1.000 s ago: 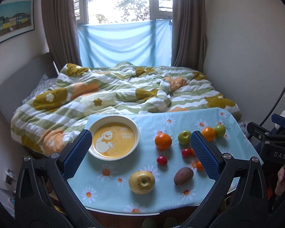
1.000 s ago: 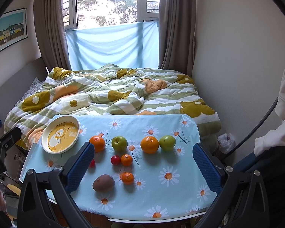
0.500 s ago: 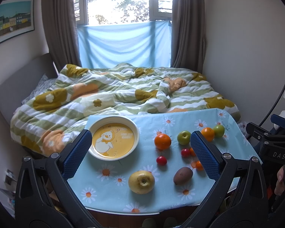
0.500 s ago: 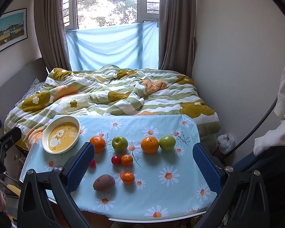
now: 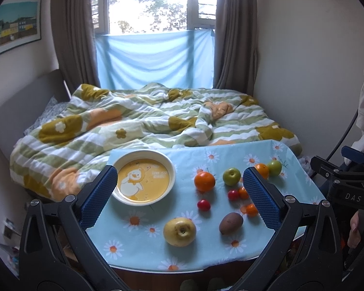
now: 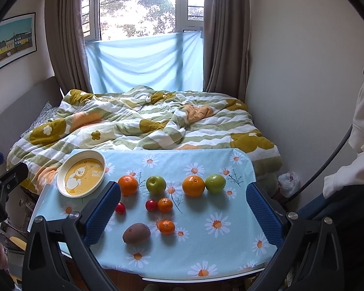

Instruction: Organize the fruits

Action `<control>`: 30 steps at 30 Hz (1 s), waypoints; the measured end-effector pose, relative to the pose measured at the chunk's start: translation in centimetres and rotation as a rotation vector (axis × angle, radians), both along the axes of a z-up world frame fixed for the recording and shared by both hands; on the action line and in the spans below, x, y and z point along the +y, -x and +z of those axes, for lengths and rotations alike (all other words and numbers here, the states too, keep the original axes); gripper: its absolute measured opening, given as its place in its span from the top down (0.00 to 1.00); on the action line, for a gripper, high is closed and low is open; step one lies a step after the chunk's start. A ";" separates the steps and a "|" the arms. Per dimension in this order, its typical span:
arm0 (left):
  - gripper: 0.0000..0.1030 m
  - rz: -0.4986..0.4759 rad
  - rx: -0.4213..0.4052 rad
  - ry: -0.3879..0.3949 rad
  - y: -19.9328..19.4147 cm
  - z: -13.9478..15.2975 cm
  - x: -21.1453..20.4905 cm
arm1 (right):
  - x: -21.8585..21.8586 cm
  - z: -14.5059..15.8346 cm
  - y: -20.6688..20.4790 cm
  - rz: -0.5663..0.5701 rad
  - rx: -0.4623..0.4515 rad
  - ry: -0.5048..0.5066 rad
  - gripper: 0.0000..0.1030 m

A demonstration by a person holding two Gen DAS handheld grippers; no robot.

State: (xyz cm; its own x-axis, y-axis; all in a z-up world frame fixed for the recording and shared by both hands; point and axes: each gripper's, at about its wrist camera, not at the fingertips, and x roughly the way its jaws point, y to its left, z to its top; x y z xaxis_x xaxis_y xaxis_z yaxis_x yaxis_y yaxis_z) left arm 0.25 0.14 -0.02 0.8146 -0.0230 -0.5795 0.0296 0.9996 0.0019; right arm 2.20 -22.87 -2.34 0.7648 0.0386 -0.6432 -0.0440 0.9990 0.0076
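A small table with a blue daisy cloth (image 5: 143, 245) (image 6: 206, 249) holds loose fruit. A yellow bear plate (image 5: 143, 178) (image 6: 81, 173) sits empty at its back left. In the left wrist view a yellow pear (image 5: 179, 231), a kiwi (image 5: 231, 223), an orange (image 5: 204, 181), a green apple (image 5: 231, 176) and a cherry tomato (image 5: 203, 205) show. The right wrist view shows two oranges (image 6: 128, 184) (image 6: 193, 186), two green apples (image 6: 156, 184) (image 6: 215, 183), tangerines (image 6: 167, 226) and the kiwi (image 6: 136, 233). My left gripper (image 5: 179, 194) and right gripper (image 6: 182, 208) are open, empty, above the table's near edge.
A bed with a green and yellow floral quilt (image 5: 145, 121) lies right behind the table. A wall runs along the right (image 6: 303, 72). A window with brown curtains is at the back (image 6: 143, 12). A white plastic bag (image 6: 287, 181) lies on the floor at the right.
Both views shifted very slightly; the fruit and plate have not moved. Both grippers stay open.
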 end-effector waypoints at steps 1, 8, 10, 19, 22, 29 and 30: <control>0.00 -0.003 0.001 0.000 0.0 0.3 0.0 | 0.0 0.0 0.1 0.000 0.001 -0.001 0.00; 0.00 -0.016 0.044 -0.017 -0.5 -0.8 1.2 | -0.2 0.2 0.6 -0.021 0.041 -0.010 0.00; 0.00 -0.019 0.073 -0.004 -1.0 -1.8 1.6 | -0.3 -0.7 0.2 -0.035 0.066 -0.008 0.00; 0.00 0.016 0.186 0.023 -1.7 -8.8 1.4 | -1.3 -6.2 -0.4 0.049 0.139 0.007 0.00; 0.00 0.046 0.222 0.022 -1.9 -11.4 0.9 | -1.6 -8.3 -1.1 0.124 0.168 0.026 0.00; 0.00 0.121 0.297 0.039 -2.3 -18.3 -0.1 | -1.9 -14.0 -2.8 0.286 0.210 0.068 0.00; 0.00 0.127 0.305 0.041 -2.3 -19.2 -0.2 | -1.9 -14.6 -3.1 0.300 0.216 0.070 0.00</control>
